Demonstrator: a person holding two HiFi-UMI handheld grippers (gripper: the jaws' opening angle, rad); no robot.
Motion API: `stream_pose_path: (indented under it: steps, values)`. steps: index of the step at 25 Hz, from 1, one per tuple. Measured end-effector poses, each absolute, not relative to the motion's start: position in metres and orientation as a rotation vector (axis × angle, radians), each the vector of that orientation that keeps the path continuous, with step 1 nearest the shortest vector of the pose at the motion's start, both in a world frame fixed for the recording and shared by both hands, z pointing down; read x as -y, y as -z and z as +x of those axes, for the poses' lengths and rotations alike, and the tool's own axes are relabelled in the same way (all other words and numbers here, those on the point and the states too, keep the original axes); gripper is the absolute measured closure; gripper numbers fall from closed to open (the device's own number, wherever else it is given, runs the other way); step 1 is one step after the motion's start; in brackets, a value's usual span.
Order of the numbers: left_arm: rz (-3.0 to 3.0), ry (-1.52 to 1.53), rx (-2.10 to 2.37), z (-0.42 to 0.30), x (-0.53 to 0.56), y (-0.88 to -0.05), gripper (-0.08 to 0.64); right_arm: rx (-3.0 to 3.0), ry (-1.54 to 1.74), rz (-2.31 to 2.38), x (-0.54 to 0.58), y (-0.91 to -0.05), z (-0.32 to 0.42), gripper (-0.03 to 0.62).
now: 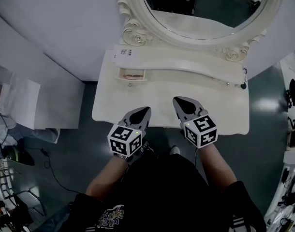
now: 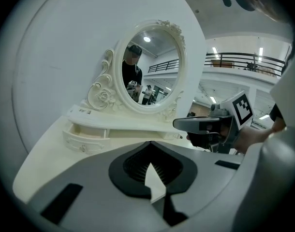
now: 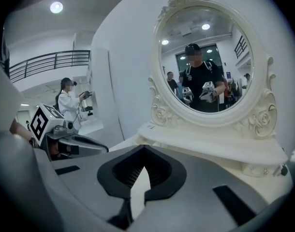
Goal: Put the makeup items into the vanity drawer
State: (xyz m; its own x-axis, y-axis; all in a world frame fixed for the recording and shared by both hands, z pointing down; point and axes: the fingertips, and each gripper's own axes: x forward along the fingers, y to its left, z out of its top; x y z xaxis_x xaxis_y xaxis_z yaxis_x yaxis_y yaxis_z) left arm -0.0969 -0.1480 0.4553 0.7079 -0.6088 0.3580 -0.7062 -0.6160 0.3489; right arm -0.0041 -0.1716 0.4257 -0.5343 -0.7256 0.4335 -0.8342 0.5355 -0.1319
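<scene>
A white vanity table point(image 1: 113, 108) with an oval mirror point(image 1: 205, 13) stands against the wall. Its small left drawer point(image 1: 132, 75) is pulled open, and a thin pinkish-brown item point(image 1: 133, 76) lies inside. The same drawer point(image 2: 84, 138) shows in the left gripper view. My left gripper point(image 1: 146, 109) and right gripper point(image 1: 177, 100) hover side by side over the table's front edge. Both are shut with nothing in them. The table top between them and the drawer is bare. A small black object point(image 1: 243, 86) sits at the right end of the shelf.
A raised shelf point(image 1: 186, 64) runs under the mirror above the drawer. A white cabinet point(image 1: 22, 100) stands left of the vanity, with cables point(image 1: 46, 158) on the floor. A person in white point(image 3: 67, 100) stands far off to the left.
</scene>
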Motion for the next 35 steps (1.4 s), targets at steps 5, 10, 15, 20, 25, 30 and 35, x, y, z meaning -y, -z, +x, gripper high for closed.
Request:
stream_pose_path:
  steps: [5, 10, 15, 20, 25, 30, 35]
  values:
    - [2.447, -0.3, 1.011, -0.072, 0.119, -0.451, 0.56, 2.48, -0.511, 1.278, 0.14, -0.423, 0.016, 0.563]
    - [2.435, -0.311, 1.017, -0.053, 0.095, -0.452, 0.56, 2.517, -0.515, 1.241, 0.114, -0.419, 0.024, 0.563]
    - [2.425, -0.336, 1.005, -0.032, 0.07, -0.457, 0.56, 2.541, -0.552, 1.189, 0.089, -0.423, 0.032, 0.563]
    - [2.419, -0.333, 1.015, -0.02, 0.054, -0.458, 0.56, 2.551, -0.575, 1.151, 0.069, -0.428, 0.037, 0.563]
    - [2.409, -0.322, 1.046, -0.014, 0.044, -0.458, 0.56, 2.559, -0.571, 1.129, 0.058, -0.429, 0.044, 0.563]
    - [2.405, -0.308, 1.058, -0.005, 0.033, -0.458, 0.56, 2.567, -0.553, 1.1, 0.045, -0.428, 0.05, 0.563]
    - [2.418, -0.294, 1.067, 0.006, 0.028, -0.452, 0.56, 2.574, -0.538, 1.08, 0.037, -0.426, 0.057, 0.563]
